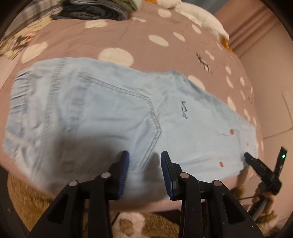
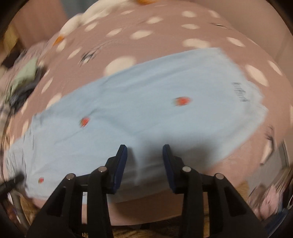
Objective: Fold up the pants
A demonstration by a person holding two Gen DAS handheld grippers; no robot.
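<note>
Left wrist view is showing the pants [image 1: 102, 109] lying flat across the middle of the frame on a bed cover [image 1: 77, 40] with white dots. They seem folded lengthwise, with the gathered waistband at the left and the stitched back pocket in the centre. The left gripper [image 1: 144, 161] is hovering at the lower centre over the near edge, its jaws wide apart and gripping nothing. The right gripper [image 2: 144, 152] is doing the same over the leg part in its own view, also parted and empty, though this picture is blurred.

I am judging that a crosswise fold is coming next: each claw needs to pinch the cloth near one end. The fabric is looking like thin, soft pale-blue denim with small red marks, so it will be sagging when lifted. A pile of clothes [image 1: 95, 9] is sitting at the upper left.
</note>
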